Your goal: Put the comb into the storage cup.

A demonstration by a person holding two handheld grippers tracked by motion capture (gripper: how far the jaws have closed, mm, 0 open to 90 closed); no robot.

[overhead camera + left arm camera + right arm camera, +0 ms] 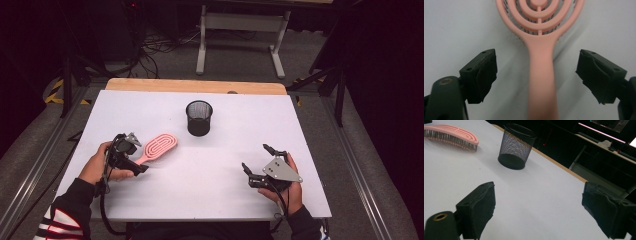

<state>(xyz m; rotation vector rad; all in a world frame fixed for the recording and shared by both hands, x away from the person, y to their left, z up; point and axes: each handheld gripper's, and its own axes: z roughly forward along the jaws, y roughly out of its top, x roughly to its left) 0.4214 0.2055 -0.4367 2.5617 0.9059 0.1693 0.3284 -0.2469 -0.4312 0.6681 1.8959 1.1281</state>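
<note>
At the left of the white table [210,190], the left gripper [136,156] hovers over the handle of the pink hairbrush [159,146], which lies bristles down on the sheet, its head angled toward the black mesh cup [199,118]. In the left gripper view the jaws stand wide apart with the handle [541,75] running up between them, touching neither pad. The step in hand looks like the grasp: it would go best if the gripper sinks until both pads flank the handle's narrow stem, stays centred, then closes squarely so the brush does not twist or skid on the smooth surface. A hold low on the handle should leave the head free for whatever comes after, perhaps the cup standing near it at the middle of the table. To the right, the right gripper [260,160] rests low with its jaws wide and empty. The tabletop is plain and bare otherwise, with a wooden edge [195,85] at the far side; beyond lie grey floor, cables and a white frame [240,35] in a dark room.
</note>
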